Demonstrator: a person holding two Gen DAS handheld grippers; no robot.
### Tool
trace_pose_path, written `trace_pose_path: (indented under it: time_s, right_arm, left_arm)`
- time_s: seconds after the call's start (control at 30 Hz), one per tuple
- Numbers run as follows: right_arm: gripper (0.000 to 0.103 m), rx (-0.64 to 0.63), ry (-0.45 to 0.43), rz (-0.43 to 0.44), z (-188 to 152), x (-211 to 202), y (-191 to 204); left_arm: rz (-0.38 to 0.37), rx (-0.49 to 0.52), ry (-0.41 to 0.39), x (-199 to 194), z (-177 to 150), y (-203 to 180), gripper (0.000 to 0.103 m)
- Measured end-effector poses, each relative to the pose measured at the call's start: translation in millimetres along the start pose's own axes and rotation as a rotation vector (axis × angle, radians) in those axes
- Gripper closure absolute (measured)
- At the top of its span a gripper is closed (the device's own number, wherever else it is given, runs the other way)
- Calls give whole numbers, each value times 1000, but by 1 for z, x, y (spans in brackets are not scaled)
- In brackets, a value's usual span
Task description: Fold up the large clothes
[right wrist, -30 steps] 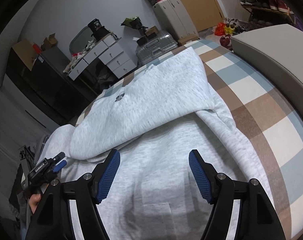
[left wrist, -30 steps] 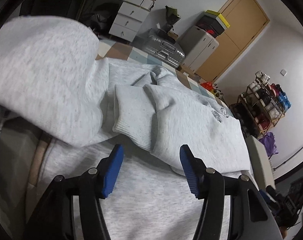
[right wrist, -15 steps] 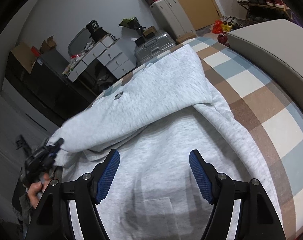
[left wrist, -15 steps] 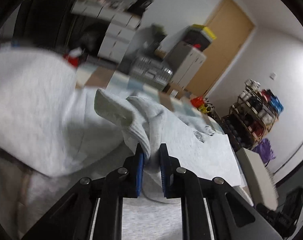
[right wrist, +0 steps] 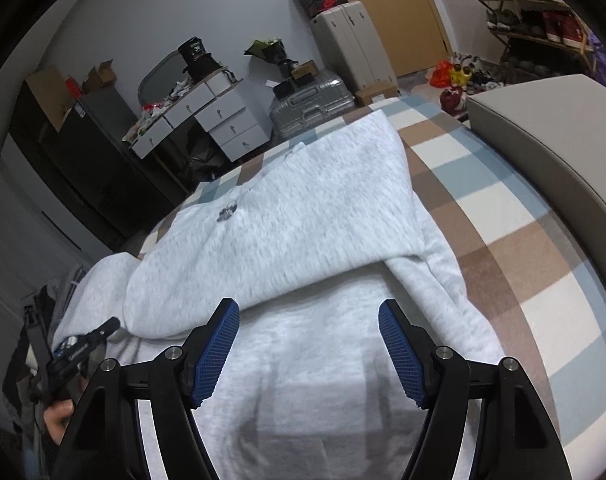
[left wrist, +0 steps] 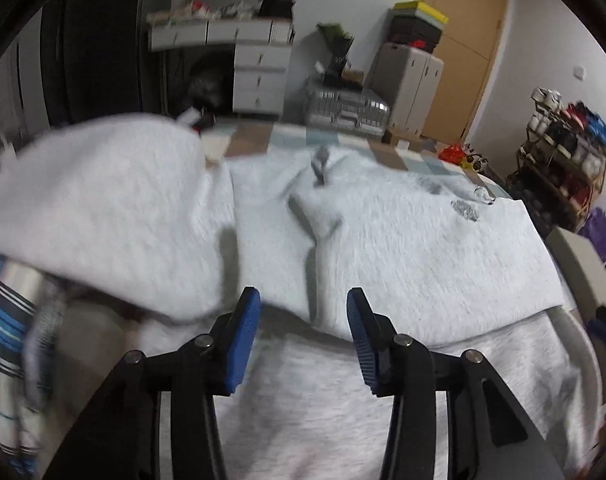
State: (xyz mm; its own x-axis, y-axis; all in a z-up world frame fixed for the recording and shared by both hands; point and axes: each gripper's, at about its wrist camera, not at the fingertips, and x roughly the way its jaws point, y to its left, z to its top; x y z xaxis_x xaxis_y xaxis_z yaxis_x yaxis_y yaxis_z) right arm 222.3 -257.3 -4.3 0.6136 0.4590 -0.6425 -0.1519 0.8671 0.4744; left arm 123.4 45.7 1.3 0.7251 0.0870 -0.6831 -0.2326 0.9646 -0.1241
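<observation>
A light grey sweatshirt point(left wrist: 403, 248) point(right wrist: 303, 240) lies on a checked bedspread point(right wrist: 523, 272), its upper half folded down over the lower half. A sleeve point(left wrist: 103, 216) lies folded across the left side. My left gripper point(left wrist: 303, 312) hovers over the folded edge; its jaws are opening and nothing is between the blue pads. In the right wrist view the left gripper point(right wrist: 85, 340) appears at the far left, held by a hand. Over the sweatshirt's lower part my right gripper point(right wrist: 309, 338) stands open and holds nothing.
Beyond the bed stand a white drawer desk point(left wrist: 259, 60), a silver suitcase point(left wrist: 347, 110), a beige cabinet point(left wrist: 409, 84) and a wooden door point(left wrist: 459, 40). A shoe rack point(left wrist: 563, 160) fills the right. A beige headboard or bench point(right wrist: 551, 128) borders the bed's right side.
The left gripper closed on the sleeve cuff, lifted it over, then let go; the sleeve now lies flatter on the sweatshirt. The left view rolled and rose. The right gripper stayed open, nearly still.
</observation>
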Motion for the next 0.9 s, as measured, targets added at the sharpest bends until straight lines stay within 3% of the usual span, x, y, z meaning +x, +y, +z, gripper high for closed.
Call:
trace_pose_path:
  time_s: [0.07,0.17,0.23,0.4,0.57,0.67,0.77,0.9]
  right_arm:
    - [31,17,-14,20,11,3,3]
    - [29,-11,-37,34,30,17,15]
    - [29,-33,-1,58,39,42,26]
    - [29,-138,127,-72,29,112,44]
    - [28,-294,204,-131,6,137,52]
    - [25,-286,204,-93,3,136,44]
    - [26,-242,233,-137,3,129,43]
    - [26,-289,216,-106,-1,124,62]
  left_arm:
    - [55,45,-44,-11,7,-3,62]
    - [-3,93,-96,-10,21,-8,46]
    - [-15,142,-105,1,27,-20,46]
    - [-48,255,8,57,30,-49,46]
    - [-76,228,184,94,17,-35,45]
    - [-108,189,197,94,19,-26,45]
    - [-88,170,173,80,23,-24,45]
    - [-72,224,180,84,14,-33,42]
